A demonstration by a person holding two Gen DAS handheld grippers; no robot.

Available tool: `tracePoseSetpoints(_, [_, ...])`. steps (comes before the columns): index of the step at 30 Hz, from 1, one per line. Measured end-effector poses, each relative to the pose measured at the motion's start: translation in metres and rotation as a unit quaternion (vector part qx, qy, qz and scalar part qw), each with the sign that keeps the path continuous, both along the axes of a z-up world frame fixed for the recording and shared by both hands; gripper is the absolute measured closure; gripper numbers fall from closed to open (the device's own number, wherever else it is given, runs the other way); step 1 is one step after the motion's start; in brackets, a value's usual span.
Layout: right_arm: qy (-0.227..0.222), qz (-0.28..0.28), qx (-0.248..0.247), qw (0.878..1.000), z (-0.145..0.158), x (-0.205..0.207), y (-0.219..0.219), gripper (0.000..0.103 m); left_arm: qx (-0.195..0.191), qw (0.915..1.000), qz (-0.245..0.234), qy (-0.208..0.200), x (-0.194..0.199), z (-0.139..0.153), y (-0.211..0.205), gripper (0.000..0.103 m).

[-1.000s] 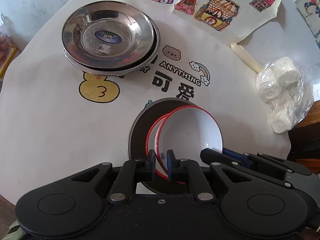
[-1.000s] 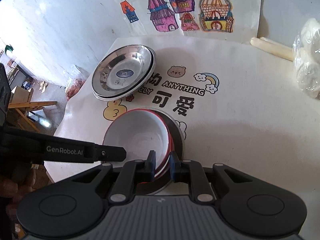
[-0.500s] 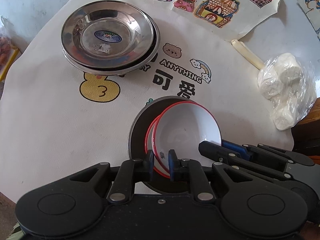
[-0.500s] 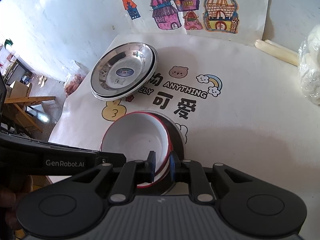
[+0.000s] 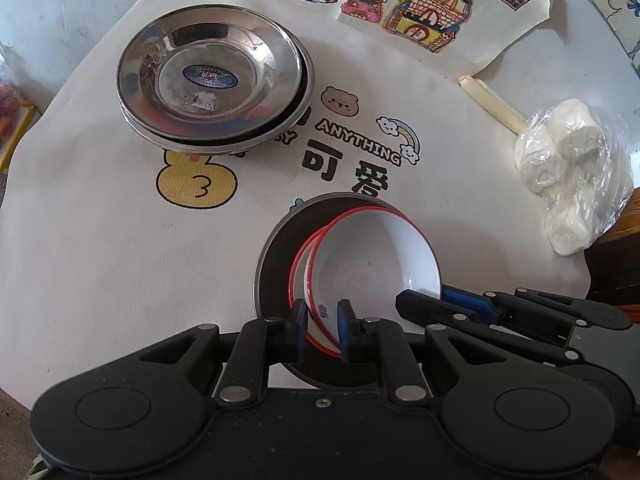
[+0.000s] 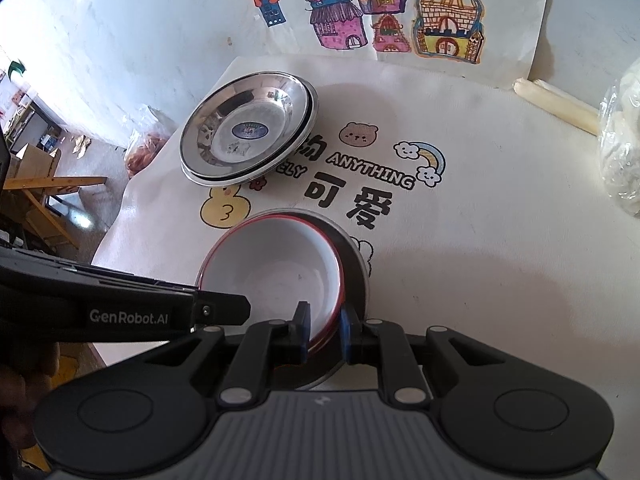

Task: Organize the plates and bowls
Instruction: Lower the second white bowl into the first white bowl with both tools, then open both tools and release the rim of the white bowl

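Both grippers — left point(image 5: 322, 334), right point(image 6: 324, 334) — clench opposite rims of the 2 nested white bowls point(image 5: 372, 264) in a steel dish point(image 5: 276, 264).

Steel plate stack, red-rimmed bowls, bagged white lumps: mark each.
steel plate stack point(image 5: 208, 76), left wrist view, sticker at centre.
red-rimmed bowls point(image 5: 372, 264), left wrist view, top bowl's white inside.
bagged white lumps point(image 5: 568, 160), left wrist view, bag's middle.

Dishes on cartoon-printed tablecloth point(image 5: 100, 264)
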State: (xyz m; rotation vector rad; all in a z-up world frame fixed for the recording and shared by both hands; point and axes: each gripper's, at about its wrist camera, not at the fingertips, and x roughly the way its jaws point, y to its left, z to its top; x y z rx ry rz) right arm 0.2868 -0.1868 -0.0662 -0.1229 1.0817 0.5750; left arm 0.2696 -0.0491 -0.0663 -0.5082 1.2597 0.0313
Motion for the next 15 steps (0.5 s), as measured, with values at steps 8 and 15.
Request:
tracePoseSetpoints(8, [-0.003,0.008,-0.005,1.000,0.0005,-0.0009,0.0008,0.086,0.005,1.0000,0.002,-0.002,0.0001,0.0017,-0.0004,0.084])
tracePoseSetpoints(15, [-0.001,0.009,-0.005,1.000,-0.0004,-0.0023,0.0004,0.086,0.006,1.0000,0.004,0.004,-0.0021,-0.0012,0.0006,0.080])
